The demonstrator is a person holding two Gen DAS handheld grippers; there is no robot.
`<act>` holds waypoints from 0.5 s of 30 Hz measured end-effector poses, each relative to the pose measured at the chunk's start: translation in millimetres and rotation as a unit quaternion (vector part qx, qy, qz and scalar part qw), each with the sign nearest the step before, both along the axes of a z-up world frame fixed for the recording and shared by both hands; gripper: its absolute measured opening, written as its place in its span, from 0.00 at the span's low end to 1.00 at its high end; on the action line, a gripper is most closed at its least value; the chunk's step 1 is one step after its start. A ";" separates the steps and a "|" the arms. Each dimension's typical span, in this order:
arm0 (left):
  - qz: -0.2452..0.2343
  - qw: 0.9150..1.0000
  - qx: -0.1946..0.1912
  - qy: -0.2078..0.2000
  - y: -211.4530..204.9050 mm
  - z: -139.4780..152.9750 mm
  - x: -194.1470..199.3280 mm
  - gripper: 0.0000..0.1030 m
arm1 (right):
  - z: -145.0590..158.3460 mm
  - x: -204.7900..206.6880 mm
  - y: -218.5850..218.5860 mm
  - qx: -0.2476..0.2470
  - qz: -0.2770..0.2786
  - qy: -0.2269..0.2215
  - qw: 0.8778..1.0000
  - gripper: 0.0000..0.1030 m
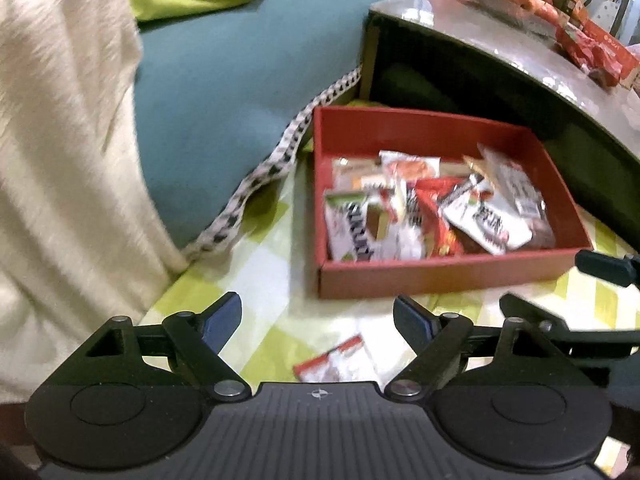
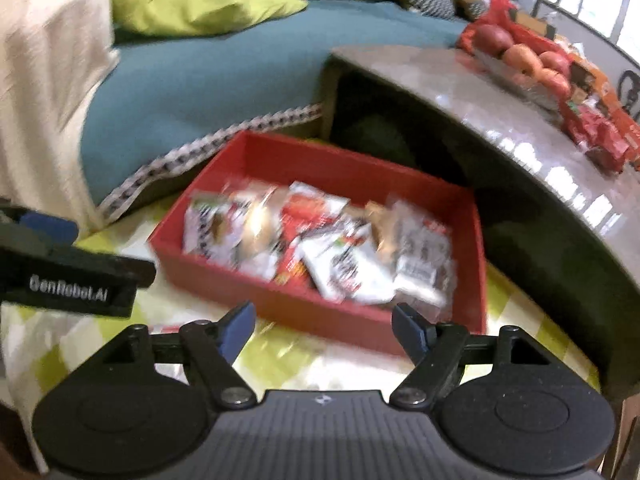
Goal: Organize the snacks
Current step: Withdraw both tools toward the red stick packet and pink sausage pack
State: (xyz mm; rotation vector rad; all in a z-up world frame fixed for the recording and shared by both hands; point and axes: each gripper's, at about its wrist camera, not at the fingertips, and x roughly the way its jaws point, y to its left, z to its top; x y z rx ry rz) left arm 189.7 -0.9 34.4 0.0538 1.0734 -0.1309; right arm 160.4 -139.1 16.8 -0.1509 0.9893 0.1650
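Showing a red box w/ a jumbled pile of white & red snack packets at frame center, both tongs, left gripper & right gripper, gaping empty below it.

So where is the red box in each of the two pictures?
Left wrist view: the red box sits right of centre, on the checked cloth.
Right wrist view: the red box sits at centre, just beyond the open fingers.
Shared landmark: the grey table with apples, behind the box.
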 end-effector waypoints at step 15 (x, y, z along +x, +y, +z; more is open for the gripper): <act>0.051 0.997 0.017 0.062 27.5 -29.1 -40.0 0.84 | -46.0 -31.9 48.6 -0.008 0.120 0.081 0.989 0.79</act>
